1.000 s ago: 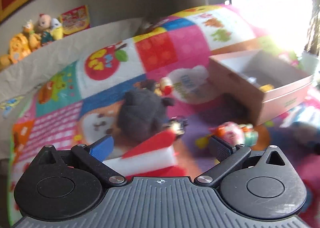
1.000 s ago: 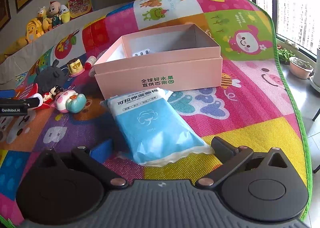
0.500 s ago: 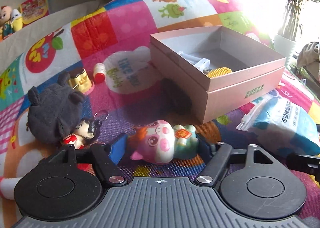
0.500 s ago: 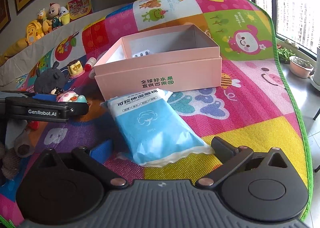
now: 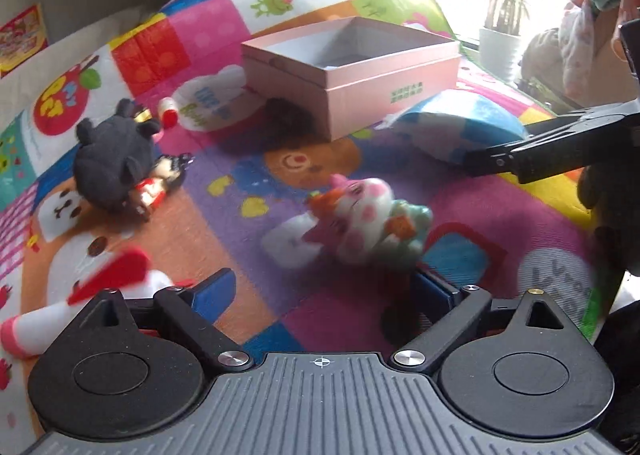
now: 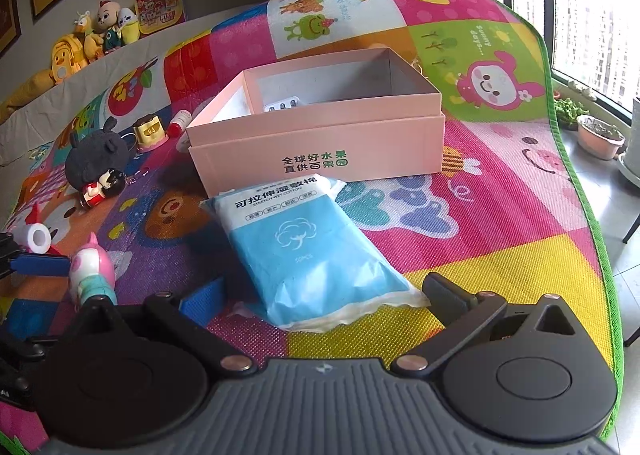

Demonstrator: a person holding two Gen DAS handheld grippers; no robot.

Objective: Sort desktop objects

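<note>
Quick count from my seat: one pink box (image 6: 316, 143) sitting open on the play mat (image 6: 500, 255), one blue pack of wet cotton pads (image 6: 308, 251) lying right in front of it, one pig figure (image 5: 368, 215), one black plush (image 5: 112, 163) with one little red-dressed doll (image 6: 102, 187) tucked against it, one small yellow toy (image 6: 150, 131), one little red-and-white bottle (image 6: 178, 123) next to that, and one red-and-white rolled thing (image 5: 80, 299) down at the left edge. My left gripper (image 5: 324, 287) has its jaws opening, spread wide, and the pig sits just ahead between the two fingers with no pad pressing on it, as far as I can tell through the blur. My right gripper (image 6: 320, 295) is spread wide too, gripping nothing, with the near end of the blue pack lying between its fingers on the mat. That pack lies between the right gripper and the box. Inside the box I can see a white strip of something (image 6: 282, 105) but can't make out more. A row of stuffed toys (image 6: 92, 39) lines the ledge by the wall, well apart from everything.
</note>
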